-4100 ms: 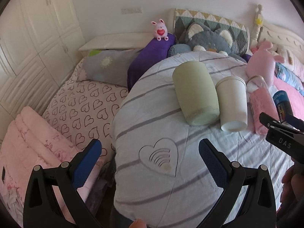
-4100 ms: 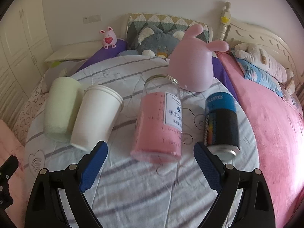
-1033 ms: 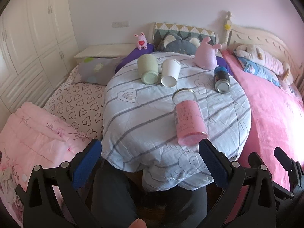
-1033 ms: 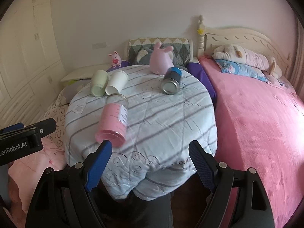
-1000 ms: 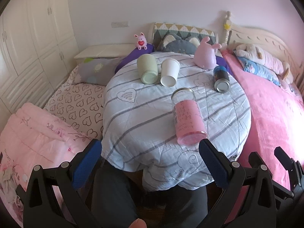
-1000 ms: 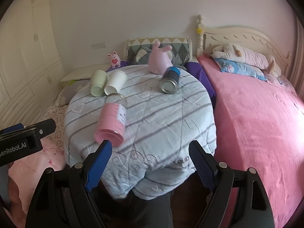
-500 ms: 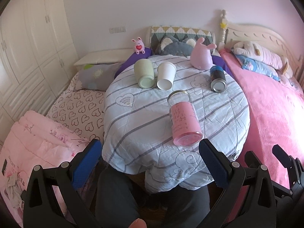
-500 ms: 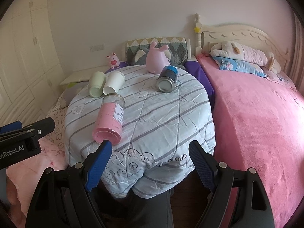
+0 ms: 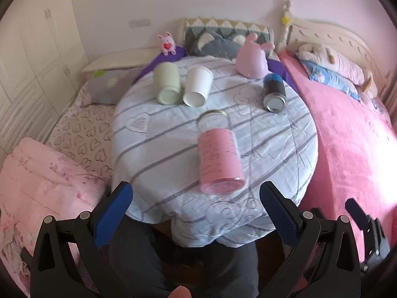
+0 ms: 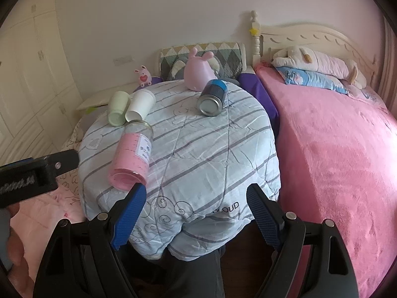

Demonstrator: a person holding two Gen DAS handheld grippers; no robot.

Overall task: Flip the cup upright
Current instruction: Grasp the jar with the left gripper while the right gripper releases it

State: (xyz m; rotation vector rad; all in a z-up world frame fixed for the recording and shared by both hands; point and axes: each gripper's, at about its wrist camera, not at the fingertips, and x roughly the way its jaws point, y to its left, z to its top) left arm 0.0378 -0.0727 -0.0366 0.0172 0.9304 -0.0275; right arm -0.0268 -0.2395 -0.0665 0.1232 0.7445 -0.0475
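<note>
Still lying sideways on quilted counter (image 9: 285,134): pink-filled glass jar cup (image 9: 219,160), rigid, slippery, likely breakable; best gripped mid-body. Left tool (image 9: 196,214), right tool (image 10: 196,214): 2 spread, empty.

A striped quilt (image 9: 273,149) covered the round table. A pink rabbit toy (image 9: 251,60) sat at its far edge, a patterned pillow (image 10: 223,54) behind it. A pink blanket (image 10: 335,149) covered the bed, with a plush dog (image 10: 317,62) at its head.

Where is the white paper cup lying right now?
In the left wrist view, the white paper cup lies on its side at the table's far left, beside the green cup.
</note>
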